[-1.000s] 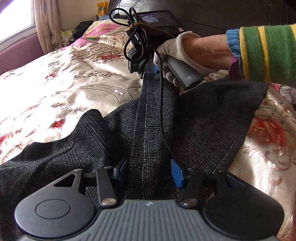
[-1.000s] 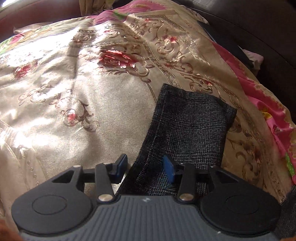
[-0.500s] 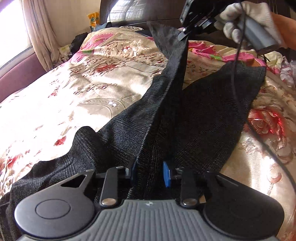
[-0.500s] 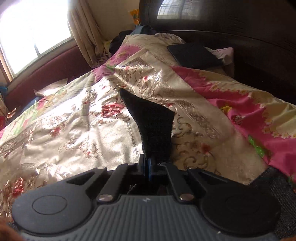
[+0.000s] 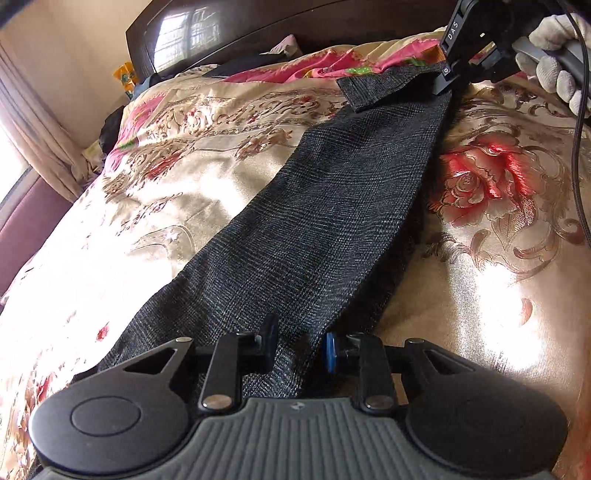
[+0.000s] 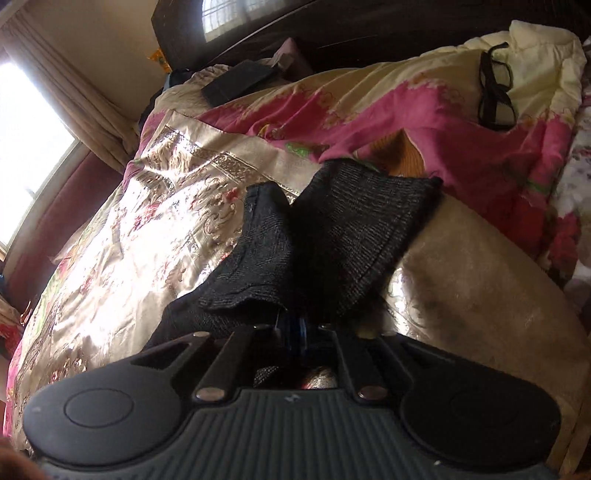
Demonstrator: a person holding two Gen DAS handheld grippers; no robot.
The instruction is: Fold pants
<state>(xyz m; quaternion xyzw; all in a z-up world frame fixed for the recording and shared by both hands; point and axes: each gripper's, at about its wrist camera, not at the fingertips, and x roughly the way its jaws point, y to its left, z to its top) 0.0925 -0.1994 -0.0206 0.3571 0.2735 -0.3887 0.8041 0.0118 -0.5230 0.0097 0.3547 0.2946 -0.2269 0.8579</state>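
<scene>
Dark grey checked pants lie lengthwise on the bed, one leg laid over the other. My left gripper is shut on the bunched fabric at the near end, and the cloth fills the gap between its pads. At the far end my right gripper, held by a white-gloved hand, pinches the leg hem. In the right wrist view the right gripper has its jaws just starting to open, with the hem of the pants still between them, folded into two flaps.
A gold floral bedspread covers the bed, with a pink quilt heaped toward the dark headboard. Black glasses rest on the quilt. A flat dark item lies near the headboard. A curtained window is at the left.
The right gripper shut on the leg hem, lifted it and carried it to the right, so that leg now lies over the other. The left gripper closed on the fabric. Both views tilted.
</scene>
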